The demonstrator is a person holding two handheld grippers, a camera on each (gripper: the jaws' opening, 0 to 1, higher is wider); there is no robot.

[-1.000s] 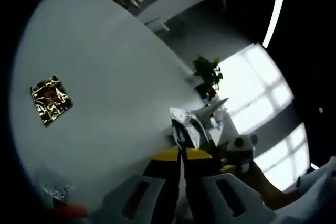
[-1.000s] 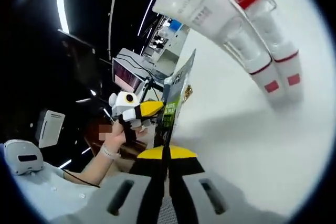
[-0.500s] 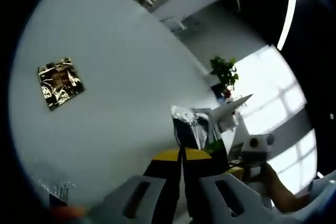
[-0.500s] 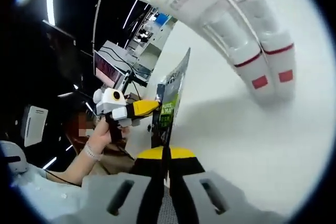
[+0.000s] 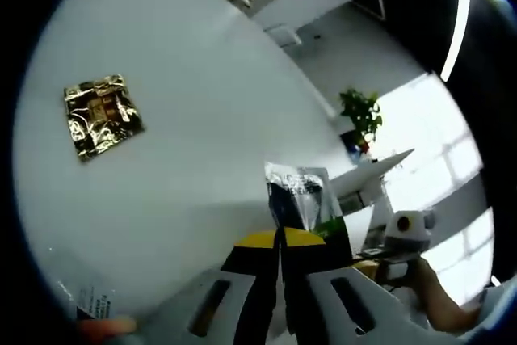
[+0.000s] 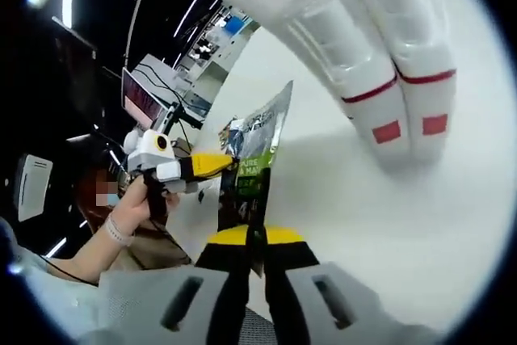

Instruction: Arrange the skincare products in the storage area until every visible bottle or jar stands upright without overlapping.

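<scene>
1. Both of my grippers pinch the same flat sachet: my left gripper (image 5: 280,240) has its jaws closed on one edge of the sachet (image 5: 300,199), and my right gripper (image 6: 256,238) has its jaws closed on the opposite edge.
2. To do this step well, I judge I should keep the pouch taut between the two grips, lower it flat onto a bare patch of the white table (image 6: 420,224), and release one side only once it rests there.
3. My left hand (image 6: 133,204) holds its gripper handle in a fist, its yellow jaws pointing across at the pouch; my right hand (image 5: 420,280) wraps its handle likewise.
4. Two white bottles (image 6: 396,111) with red bands stand close together on the table beyond the pouch.
5. One gold foil sachet (image 5: 102,115) lies flat, well apart.
</scene>
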